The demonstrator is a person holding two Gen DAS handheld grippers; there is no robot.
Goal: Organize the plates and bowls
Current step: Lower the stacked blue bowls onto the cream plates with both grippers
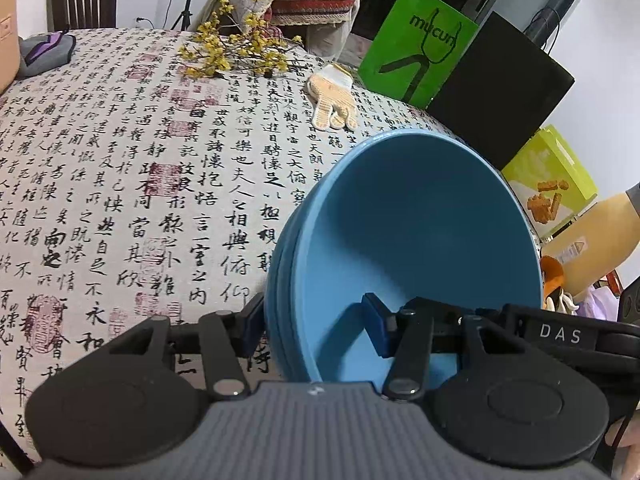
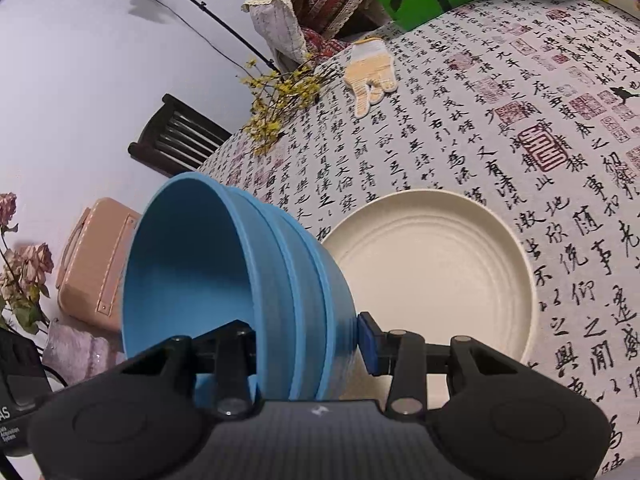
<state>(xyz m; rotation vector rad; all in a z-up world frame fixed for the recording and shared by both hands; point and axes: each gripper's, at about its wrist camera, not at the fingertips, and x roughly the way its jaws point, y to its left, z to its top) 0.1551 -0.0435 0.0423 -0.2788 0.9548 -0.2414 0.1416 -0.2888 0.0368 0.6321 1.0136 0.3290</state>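
So the stack of blue bowls (image 1: 404,240) is up off the table, nested together and pinched from both sides: the left gripper (image 1: 316,328) has the wall of the stack clamped with one pad inside the top bowl and one outside, and the right gripper (image 2: 308,340) does the same on the opposite rim, so each one's half-closed on the bowl walls, not gaping. From either wrist the stack sits dead ahead, right between the fingers, tipped so its mouth faces the left gripper's side. The bit that matters, I reckon: the cream plate (image 2: 432,276) lies flat on the tablecloth (image 2: 520,128) just ahead and to the outer side of the right gripper, so that hand is nearer if the bowls go there. Plenty of bare cloth around; the work glove (image 2: 370,76) and yellow flower sprig (image 2: 280,100) are well beyond, near the far edge.
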